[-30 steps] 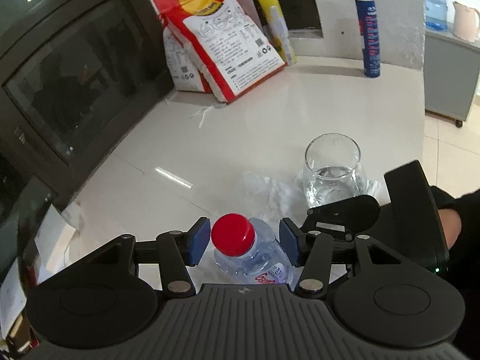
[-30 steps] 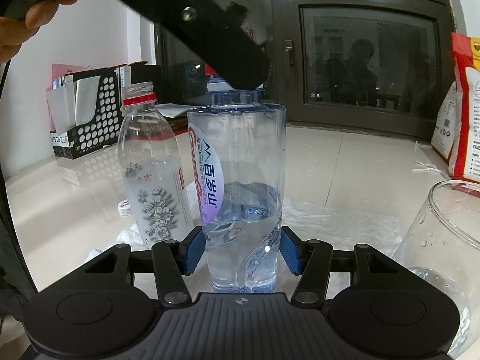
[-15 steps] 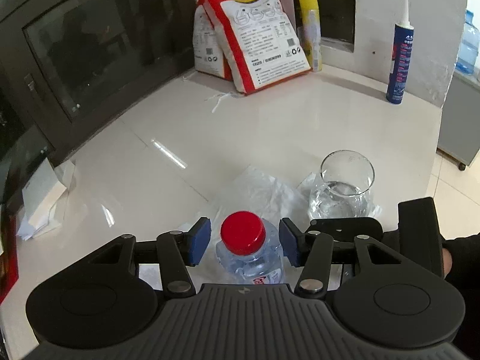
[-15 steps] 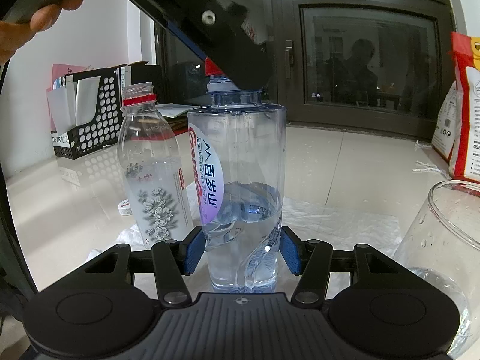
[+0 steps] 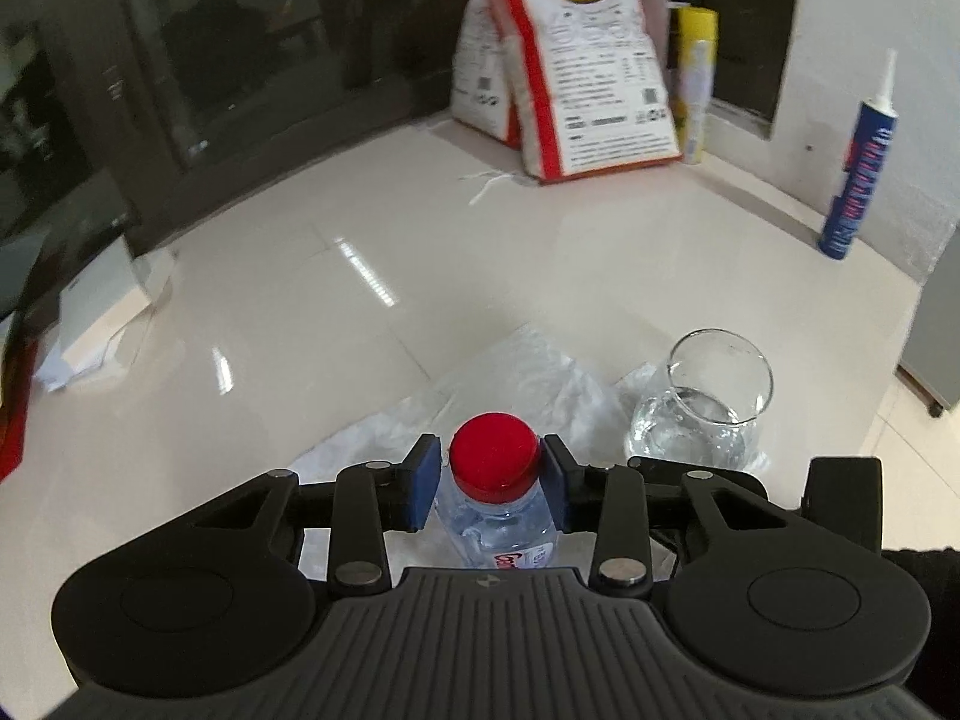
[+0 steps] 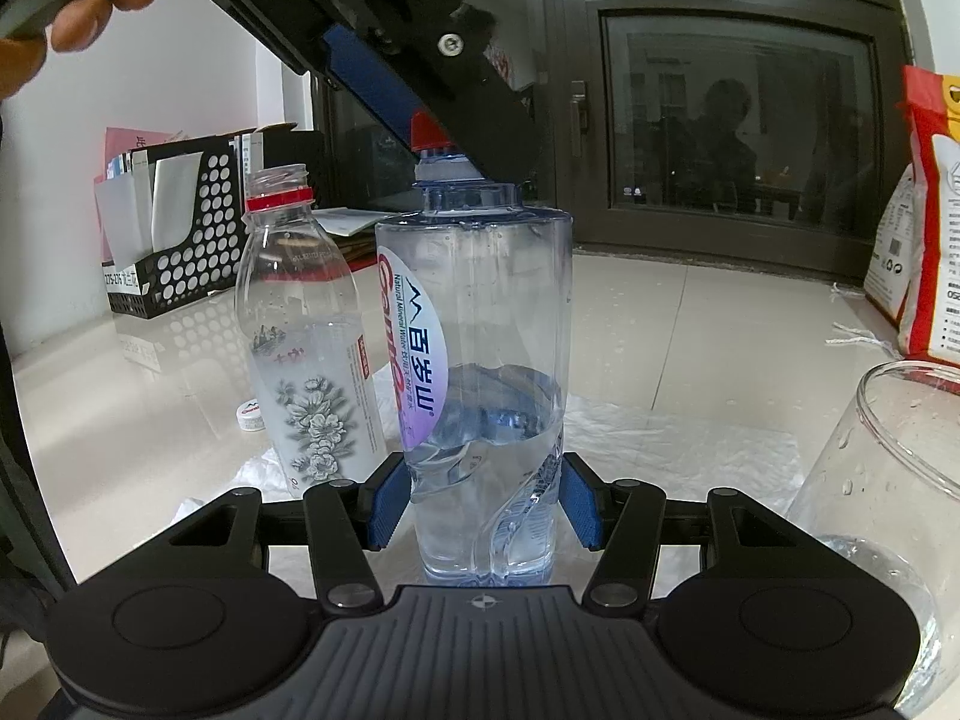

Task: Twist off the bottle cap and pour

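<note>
We judge the unscrewing step is in hand: our left claw (image 5: 491,483) pinches the red cap (image 5: 494,459) from above, while our right claw (image 6: 486,507) clamps the low body of the water bottle (image 6: 480,372) standing on the table (image 5: 540,252); next we must twist the cap while bracing the bottle. Only the right view shows an uncapped second bottle (image 6: 303,336) beside it; the left view shows the whole glass (image 5: 711,405).

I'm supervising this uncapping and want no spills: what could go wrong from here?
1. The left gripper comes at the red cap tilted, so it may slip while twisting.
2. The right gripper pinches the soft bottle low; twisting could squeeze water out.
3. The glass stands close and could be knocked.
</note>
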Demonstrator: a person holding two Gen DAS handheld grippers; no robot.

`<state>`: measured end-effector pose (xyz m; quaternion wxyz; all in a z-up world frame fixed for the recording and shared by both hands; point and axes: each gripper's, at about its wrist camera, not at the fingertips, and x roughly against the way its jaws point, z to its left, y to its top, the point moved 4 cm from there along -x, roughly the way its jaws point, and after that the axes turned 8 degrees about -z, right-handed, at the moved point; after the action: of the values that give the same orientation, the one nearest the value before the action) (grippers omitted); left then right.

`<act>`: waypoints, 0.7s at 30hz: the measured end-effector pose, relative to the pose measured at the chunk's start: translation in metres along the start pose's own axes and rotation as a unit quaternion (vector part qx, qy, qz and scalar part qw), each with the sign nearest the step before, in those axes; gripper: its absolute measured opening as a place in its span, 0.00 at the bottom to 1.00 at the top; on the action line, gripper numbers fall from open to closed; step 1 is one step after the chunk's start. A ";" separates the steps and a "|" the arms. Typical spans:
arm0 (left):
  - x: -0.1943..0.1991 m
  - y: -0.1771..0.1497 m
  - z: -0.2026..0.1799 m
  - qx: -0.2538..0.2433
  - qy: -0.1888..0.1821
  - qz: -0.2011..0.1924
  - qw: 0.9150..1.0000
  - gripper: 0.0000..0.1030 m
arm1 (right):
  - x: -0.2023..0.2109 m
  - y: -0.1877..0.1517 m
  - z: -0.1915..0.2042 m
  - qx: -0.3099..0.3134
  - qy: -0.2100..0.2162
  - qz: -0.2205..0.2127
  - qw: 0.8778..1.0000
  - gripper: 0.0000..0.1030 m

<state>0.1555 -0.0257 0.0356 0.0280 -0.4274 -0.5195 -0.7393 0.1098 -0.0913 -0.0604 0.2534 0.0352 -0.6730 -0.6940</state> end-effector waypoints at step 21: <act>-0.006 0.015 0.000 0.138 0.080 0.035 0.987 0.35 | -0.003 0.000 -0.001 0.000 0.009 -0.008 1.000 0.56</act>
<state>0.1668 -0.0351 0.0424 0.1543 -0.3772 -0.5974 -0.6906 0.1129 -0.0912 -0.0613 0.2540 0.0469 -0.6703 -0.6956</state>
